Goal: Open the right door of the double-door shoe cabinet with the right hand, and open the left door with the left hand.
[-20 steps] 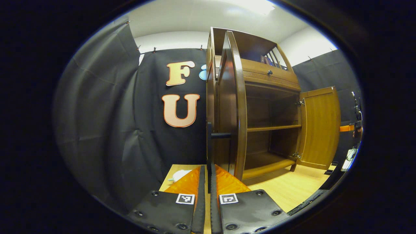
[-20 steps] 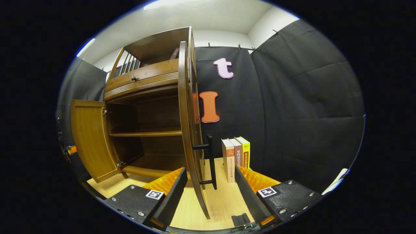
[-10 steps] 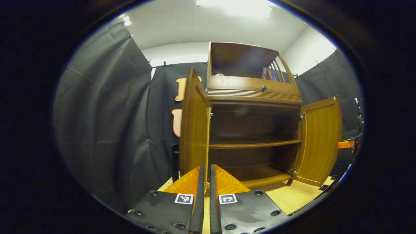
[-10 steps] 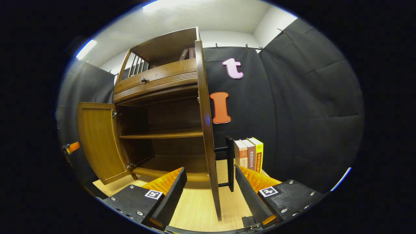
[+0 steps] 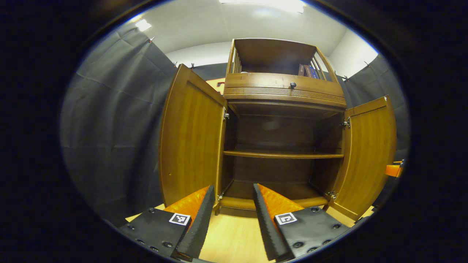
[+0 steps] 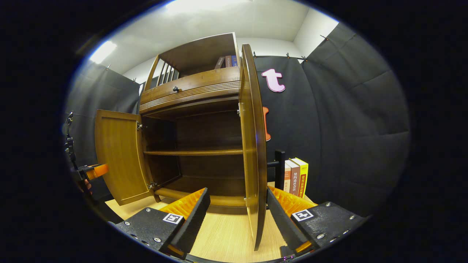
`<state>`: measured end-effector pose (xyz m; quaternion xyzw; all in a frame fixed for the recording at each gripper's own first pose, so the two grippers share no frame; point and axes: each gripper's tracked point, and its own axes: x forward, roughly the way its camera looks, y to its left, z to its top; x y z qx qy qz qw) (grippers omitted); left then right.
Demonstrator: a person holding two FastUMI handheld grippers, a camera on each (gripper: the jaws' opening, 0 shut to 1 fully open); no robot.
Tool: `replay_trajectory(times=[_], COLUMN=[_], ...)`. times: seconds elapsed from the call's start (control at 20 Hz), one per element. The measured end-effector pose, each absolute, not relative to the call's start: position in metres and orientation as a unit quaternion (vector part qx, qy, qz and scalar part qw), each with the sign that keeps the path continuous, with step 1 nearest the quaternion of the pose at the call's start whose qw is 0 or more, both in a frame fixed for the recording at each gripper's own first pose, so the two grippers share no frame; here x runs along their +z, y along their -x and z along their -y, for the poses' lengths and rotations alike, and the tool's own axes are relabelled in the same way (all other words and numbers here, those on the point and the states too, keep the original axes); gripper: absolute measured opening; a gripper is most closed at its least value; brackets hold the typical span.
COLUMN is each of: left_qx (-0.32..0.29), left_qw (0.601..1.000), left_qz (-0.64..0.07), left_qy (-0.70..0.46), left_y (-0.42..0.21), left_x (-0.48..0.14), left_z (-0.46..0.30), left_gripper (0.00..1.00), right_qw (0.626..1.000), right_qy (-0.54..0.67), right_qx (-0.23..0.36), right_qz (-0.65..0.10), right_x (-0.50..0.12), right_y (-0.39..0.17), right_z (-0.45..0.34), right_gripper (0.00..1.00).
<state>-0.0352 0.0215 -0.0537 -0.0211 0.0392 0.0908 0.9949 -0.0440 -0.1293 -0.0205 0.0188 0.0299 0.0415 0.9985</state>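
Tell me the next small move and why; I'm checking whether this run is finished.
Probably just draw both grippers back. The left door and right door both stand swung wide, the shelf is exposed, and the left gripper and right gripper have open jaws gripping nothing.

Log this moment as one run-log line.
left door: open | right door: open | left gripper: open, holding nothing | right gripper: open, straddling right door's edge | shelves: bare

Ceiling lights [image 5: 261,4] above the shoe cabinet [image 5: 283,146] give bright, even illumination, with glare washing out the ceiling in both views. The cabinet interior below its shelf [image 6: 193,152] is dim and shadowed. Fisheye distortion bows both doors outward toward the image edges. Focus is sharp, without motion blur.
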Motion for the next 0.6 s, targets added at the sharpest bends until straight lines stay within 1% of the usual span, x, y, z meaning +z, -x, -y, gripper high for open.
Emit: replay_trajectory(times=[0.1, 0.2, 0.3, 0.4, 0.45, 0.5, 0.55, 0.6], left_qx=[0.09, 0.102, 0.105, 0.103, 0.107, 0.106, 0.102, 0.103], left_qw=[0.995, 0.994, 0.994, 0.994, 0.994, 0.994, 0.994, 0.994], left_qz=[-0.033, -0.016, -0.004, -0.002, -0.017, -0.026, -0.031, -0.034], left_qy=[0.03, 0.018, -0.002, -0.021, -0.028, -0.029, -0.031, -0.033], left_y=[0.036, 0.037, 0.04, 0.037, 0.037, 0.037, 0.037, 0.037], left_x=[-0.054, -0.048, -0.042, -0.037, -0.04, -0.041, -0.039, -0.04], left_z=[-0.012, -0.012, -0.012, -0.012, -0.015, -0.016, -0.014, -0.016], left_gripper=[0.8, 0.98, 0.93, 0.93, 0.93, 0.96, 0.93, 0.93], right_qw=[0.999, 0.999, 0.999, 1.0, 0.999, 0.999, 0.999, 0.999], right_qy=[-0.018, -0.017, -0.016, -0.012, -0.011, -0.015, -0.017, -0.018], right_qx=[0.038, 0.025, 0.01, -0.001, -0.01, -0.006, -0.005, -0.008], right_qz=[-0.031, -0.029, -0.029, -0.029, -0.036, -0.034, -0.03, -0.029], right_x=[-0.021, -0.021, -0.022, -0.019, -0.02, -0.017, -0.014, -0.012], right_y=[0.046, 0.048, 0.052, 0.054, 0.055, 0.055, 0.053, 0.054], right_z=[0.133, 0.14, 0.148, 0.153, 0.159, 0.158, 0.157, 0.161], right_gripper=[0.93, 0.94, 0.94, 0.94, 0.94, 0.94, 0.94, 1.0])
